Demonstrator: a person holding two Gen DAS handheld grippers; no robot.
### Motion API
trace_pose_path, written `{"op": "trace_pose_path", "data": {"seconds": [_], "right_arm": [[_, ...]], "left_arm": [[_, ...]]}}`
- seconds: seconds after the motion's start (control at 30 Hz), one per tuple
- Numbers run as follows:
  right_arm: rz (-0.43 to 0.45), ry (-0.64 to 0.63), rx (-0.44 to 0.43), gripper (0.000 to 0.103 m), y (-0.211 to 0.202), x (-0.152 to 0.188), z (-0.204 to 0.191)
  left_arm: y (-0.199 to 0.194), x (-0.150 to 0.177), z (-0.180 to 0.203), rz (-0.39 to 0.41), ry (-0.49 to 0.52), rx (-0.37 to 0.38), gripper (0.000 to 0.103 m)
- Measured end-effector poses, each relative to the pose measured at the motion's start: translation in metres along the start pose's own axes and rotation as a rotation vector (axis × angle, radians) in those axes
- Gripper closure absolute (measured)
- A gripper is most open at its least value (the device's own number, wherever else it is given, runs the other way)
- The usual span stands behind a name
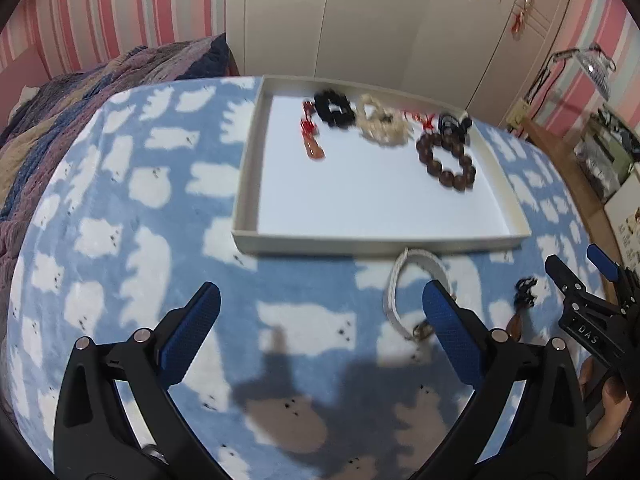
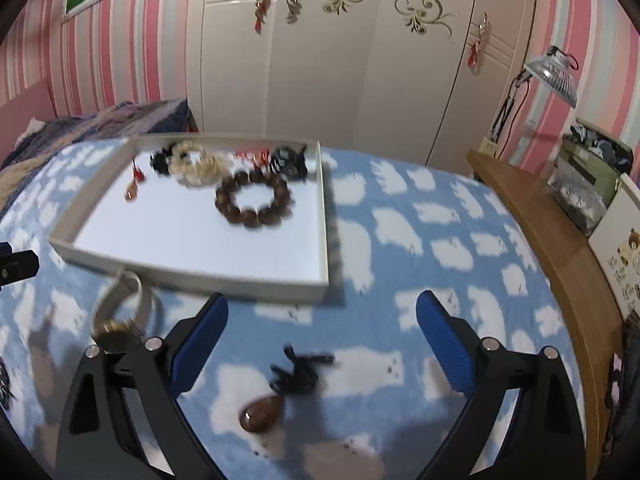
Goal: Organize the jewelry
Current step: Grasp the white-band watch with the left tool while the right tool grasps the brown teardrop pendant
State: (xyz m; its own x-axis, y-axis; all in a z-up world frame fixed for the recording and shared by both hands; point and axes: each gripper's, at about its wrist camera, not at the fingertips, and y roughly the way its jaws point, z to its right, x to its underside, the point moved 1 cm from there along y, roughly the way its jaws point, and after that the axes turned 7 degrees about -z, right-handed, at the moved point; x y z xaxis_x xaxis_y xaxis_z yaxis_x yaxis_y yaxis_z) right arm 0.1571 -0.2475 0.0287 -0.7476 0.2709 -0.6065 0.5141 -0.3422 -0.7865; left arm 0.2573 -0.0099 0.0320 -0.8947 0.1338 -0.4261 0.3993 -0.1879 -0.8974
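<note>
A shallow white tray [image 1: 376,246] [image 2: 256,280] lies on the blue blanket. It holds a brown bead bracelet [image 1: 446,160] [image 2: 254,200], a black scrunchie [image 1: 334,109], a cream scrunchie [image 1: 382,122] [image 2: 196,168], a red pendant [image 1: 312,138] and a dark item [image 2: 288,162]. A white-strap watch [image 1: 400,292] [image 2: 120,312] lies in front of the tray. A brown stone pendant with a black cord [image 2: 264,410] [image 1: 520,312] lies between my right gripper's jaws. My left gripper [image 1: 320,332] is open and empty above the blanket. My right gripper [image 2: 322,340] [image 1: 576,276] is open over the pendant.
A wooden desk [image 2: 560,264] with a lamp [image 2: 554,74] and boxes runs along the right. A quilted bedspread [image 1: 60,128] lies at the left. A white wardrobe [image 2: 340,72] stands behind the bed.
</note>
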Motion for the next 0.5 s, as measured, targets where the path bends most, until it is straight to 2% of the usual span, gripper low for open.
{"op": "trace_pose_path", "data": {"seconds": [0.1, 0.3, 0.5], "right_arm": [[-0.020, 0.024, -0.018, 0.008, 0.008, 0.010, 0.004], [-0.006, 0.044, -0.022, 0.008, 0.010, 0.025, 0.008], [-0.036, 0.055, -0.048, 0.008, 0.021, 0.032, 0.008]], "left_arm": [[0.010, 0.009, 0.008, -0.001, 0.018, -0.026, 0.003], [0.031, 0.018, 0.010, -0.032, -0.003, -0.023, 0.003], [0.049, 0.018, 0.009, -0.076, -0.015, -0.018, 0.003]]}}
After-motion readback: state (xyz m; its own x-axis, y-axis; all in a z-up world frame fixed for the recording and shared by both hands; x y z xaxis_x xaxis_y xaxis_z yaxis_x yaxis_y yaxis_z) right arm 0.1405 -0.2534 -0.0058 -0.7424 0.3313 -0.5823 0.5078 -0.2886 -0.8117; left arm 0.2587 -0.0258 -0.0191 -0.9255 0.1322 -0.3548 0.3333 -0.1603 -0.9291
